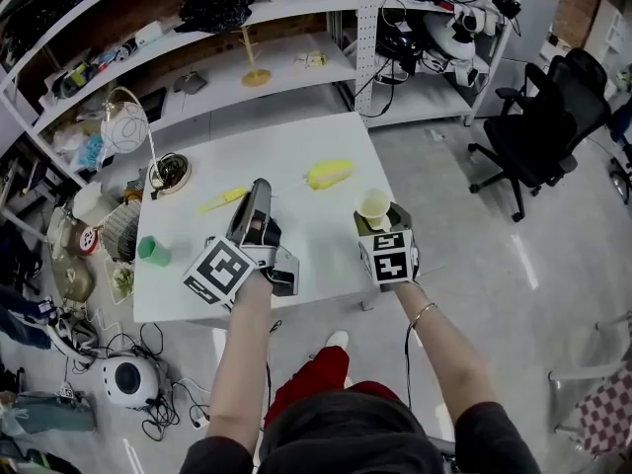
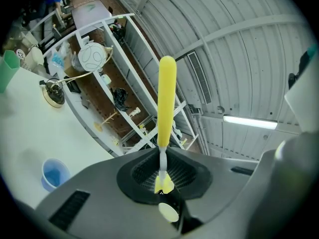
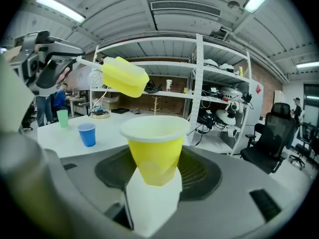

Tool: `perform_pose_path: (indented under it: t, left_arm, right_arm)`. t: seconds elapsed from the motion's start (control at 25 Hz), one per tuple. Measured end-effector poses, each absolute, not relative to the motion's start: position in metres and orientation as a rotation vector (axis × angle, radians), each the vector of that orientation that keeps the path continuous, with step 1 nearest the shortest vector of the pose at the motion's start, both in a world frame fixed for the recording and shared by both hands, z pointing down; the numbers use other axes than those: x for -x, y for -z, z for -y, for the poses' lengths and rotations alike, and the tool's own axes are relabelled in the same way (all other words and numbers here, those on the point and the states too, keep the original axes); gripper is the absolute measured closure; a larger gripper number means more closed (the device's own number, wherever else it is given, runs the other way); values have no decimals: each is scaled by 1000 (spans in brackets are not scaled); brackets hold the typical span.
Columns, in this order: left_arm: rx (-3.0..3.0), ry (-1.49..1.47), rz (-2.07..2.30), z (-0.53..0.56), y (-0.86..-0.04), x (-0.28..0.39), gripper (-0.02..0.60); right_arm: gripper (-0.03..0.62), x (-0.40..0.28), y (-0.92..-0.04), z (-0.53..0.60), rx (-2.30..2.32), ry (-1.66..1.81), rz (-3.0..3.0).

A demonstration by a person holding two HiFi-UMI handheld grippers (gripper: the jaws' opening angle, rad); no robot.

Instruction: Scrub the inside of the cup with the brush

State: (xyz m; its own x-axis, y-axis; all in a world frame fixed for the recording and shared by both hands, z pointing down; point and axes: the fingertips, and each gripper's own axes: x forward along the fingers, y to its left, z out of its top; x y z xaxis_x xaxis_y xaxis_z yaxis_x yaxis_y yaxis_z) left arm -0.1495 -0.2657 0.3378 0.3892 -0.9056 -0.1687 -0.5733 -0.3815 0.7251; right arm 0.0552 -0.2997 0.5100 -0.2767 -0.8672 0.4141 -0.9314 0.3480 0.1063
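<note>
Above table (image 1: 316, 240), cup (image 3: 154, 151) apparently empty

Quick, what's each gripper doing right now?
Left gripper: shut on the brush.
Right gripper: shut on the yellow cup.

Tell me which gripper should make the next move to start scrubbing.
Probably left: the left gripper holds the brush clear of the cup, which the right gripper holds upright, mouth open.

The cup (image 3: 153, 151) is yellow, white-rimmed; the brush (image 2: 166, 101) is yellow too. The white table (image 1: 316, 227) carries a green cup (image 1: 152, 252) at nine o'clock and a blue cup (image 3: 87, 134).
</note>
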Motion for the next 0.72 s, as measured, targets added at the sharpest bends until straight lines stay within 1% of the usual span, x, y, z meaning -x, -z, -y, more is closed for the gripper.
perform_pose_path:
  t: [0.72]
  left_arm:
    - [-2082, 635, 1282, 299, -370, 119, 541]
  right_arm:
    - [339, -54, -538, 326, -1571, -267, 2205]
